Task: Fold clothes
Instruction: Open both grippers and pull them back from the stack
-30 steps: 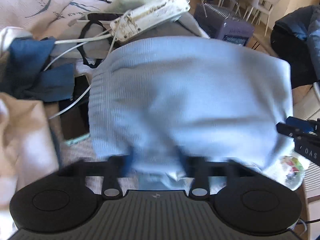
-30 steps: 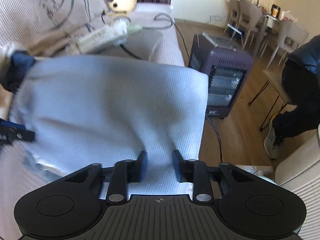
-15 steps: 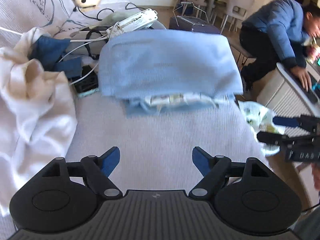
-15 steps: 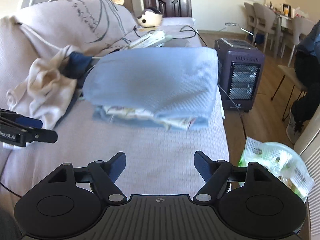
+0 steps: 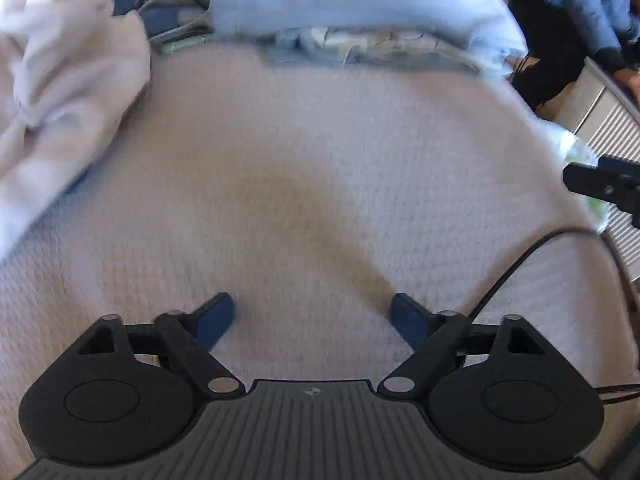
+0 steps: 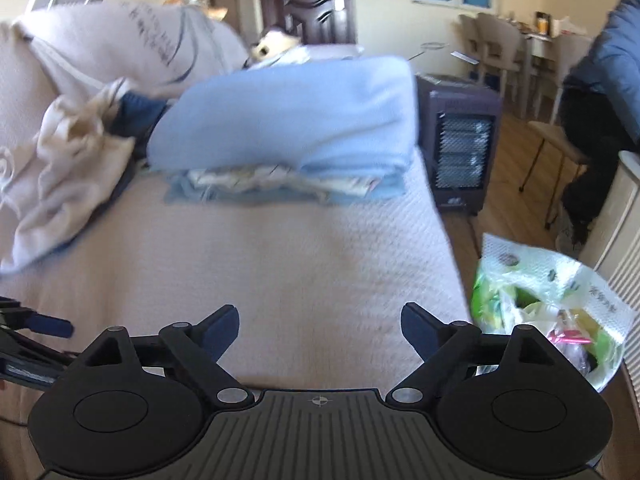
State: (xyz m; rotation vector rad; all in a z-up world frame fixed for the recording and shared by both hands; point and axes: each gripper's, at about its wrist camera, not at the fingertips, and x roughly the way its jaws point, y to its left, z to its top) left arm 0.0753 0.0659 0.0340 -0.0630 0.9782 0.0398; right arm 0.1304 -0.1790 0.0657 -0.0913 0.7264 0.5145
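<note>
Two grippers hang over a bare stretch of pale quilted sofa cover [image 5: 320, 168], both empty. Left to right: a crumpled cream garment [image 5: 60, 80] lies heaped at the left edge of the seat, with dark blue cloth [image 6: 138, 114] just behind it; next comes the stack of folded clothes [image 6: 288, 120], topped by a light blue knit folded into a thick rectangle over a patterned piece and a blue layer; beyond the seat's right edge stand a dark heater [image 6: 460, 140] and a plastic bag [image 6: 540, 304]. The left gripper [image 5: 312, 316] has just been spreading its jaws and now stands released, nothing between the blue pads — only sofa cover below. The right gripper [image 6: 320, 326] has likewise just been spreading and is released, well short of the stack. The cream garment is likely the next piece: it looks soft, light and limp, liable to sag and bunch rather than hold shape, so it is best pinched at two edge points — shoulders or hem corners — and drawn flat onto the bare seat. Its outline is hidden in the folds, so the true corners cannot be told. A person [image 5: 580, 12] in a blue top sits at far right.
</note>
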